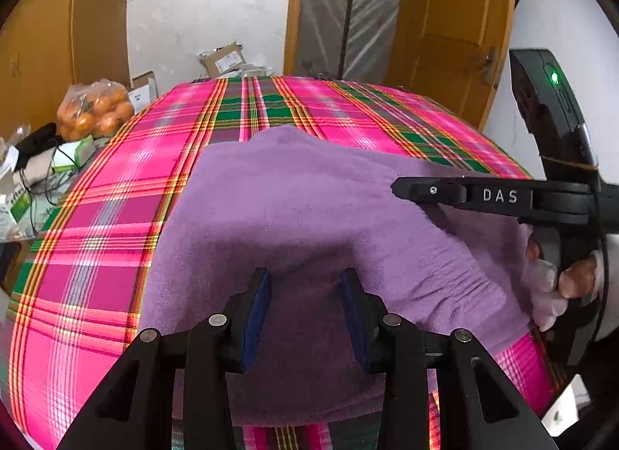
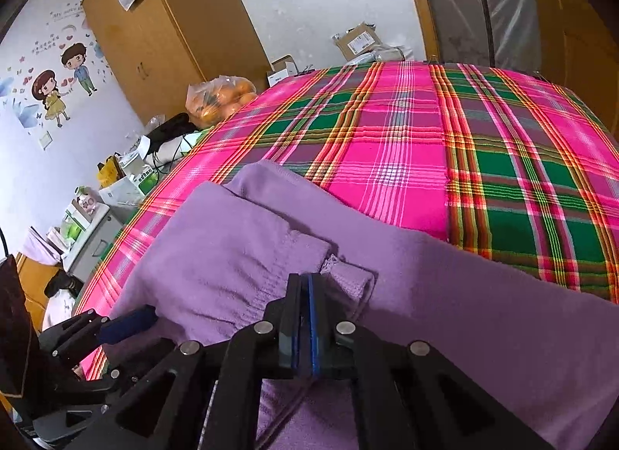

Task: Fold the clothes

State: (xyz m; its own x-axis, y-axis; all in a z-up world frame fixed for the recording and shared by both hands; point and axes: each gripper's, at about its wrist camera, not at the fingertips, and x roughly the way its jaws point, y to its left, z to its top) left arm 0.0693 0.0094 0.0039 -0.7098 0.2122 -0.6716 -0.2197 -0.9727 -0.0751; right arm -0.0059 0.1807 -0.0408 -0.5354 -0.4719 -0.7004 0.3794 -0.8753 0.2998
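- Left gripper (image 1: 305, 295): jaws stand partly apart above the purple garment (image 1: 294, 210); the blue pads (image 1: 257, 307) clamp no cloth.
- Right gripper (image 2: 305, 287): jaws are fully closed, blue pads pressed together, at a folded edge of the garment near its gathered band; whether cloth is pinched between the pads cannot be told.
- A gloved hand (image 1: 557, 283) holds the right gripper's handle at the right edge of the left wrist view.
- The purple garment lies on the plaid cover (image 2: 406, 148), at its near side, partly folded with one layer lapped over another.
- The pink and green plaid cover spreads over the table and lies bare beyond the garment.
- A bag of oranges (image 1: 93, 109) sits past the cover's far left corner.
- Cardboard boxes (image 2: 358, 40) stand at the far wall.
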